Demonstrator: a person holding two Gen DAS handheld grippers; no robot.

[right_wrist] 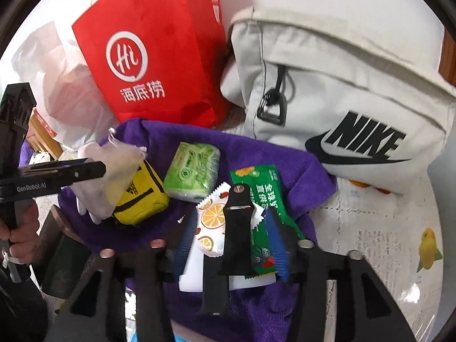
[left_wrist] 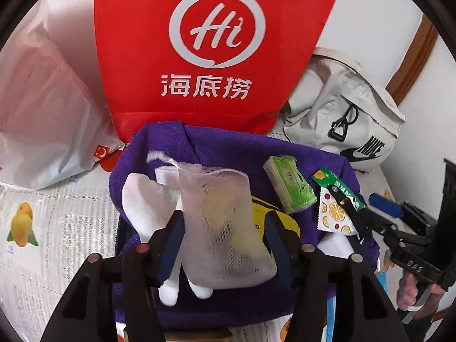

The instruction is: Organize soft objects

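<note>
Here, closest to the left wrist camera, the left gripper (left_wrist: pixel 225 245) has its fingers apart, with a white mesh drawstring pouch (left_wrist: pixel 225 225) lying loose between them; the pads do not seem to press on it. Under the pouch and just to the left of the fingers lie white socks (left_wrist: pixel 142 199). A yellow zip pouch (left_wrist: pixel 282 219) peeks out just inside the right-hand finger.

In the right wrist view, the right gripper (right_wrist: pixel 230 245) also has its fingers apart. Between them lie a black strap (right_wrist: pixel 236 228), a white snack packet printed with orange slices (right_wrist: pixel 211 222) and a green snack packet (right_wrist: pixel 262 199), none of them clamped.

Just beyond both sets of fingers sits a green tissue pack (right_wrist: pixel 193 171). Everything rests on a crumpled purple towel (right_wrist: pixel 256 154) spread over the desk (right_wrist: pixel 384 228), which has a fruit-print cover.

Farther back stand a red paper bag (left_wrist: pixel 216 48), a white plastic bag (left_wrist: pixel 45 108) to its left and a pale canvas bag (right_wrist: pixel 342 85) to its right.

The mesh pouch looks light, limp and likely to sag, so gathering it near the drawstring neck seems the surest hold. The socks and towel should be soft and forgiving to pinch at any fold. The foil packets look slippery and crinkly, best taken by a sealed edge.
</note>
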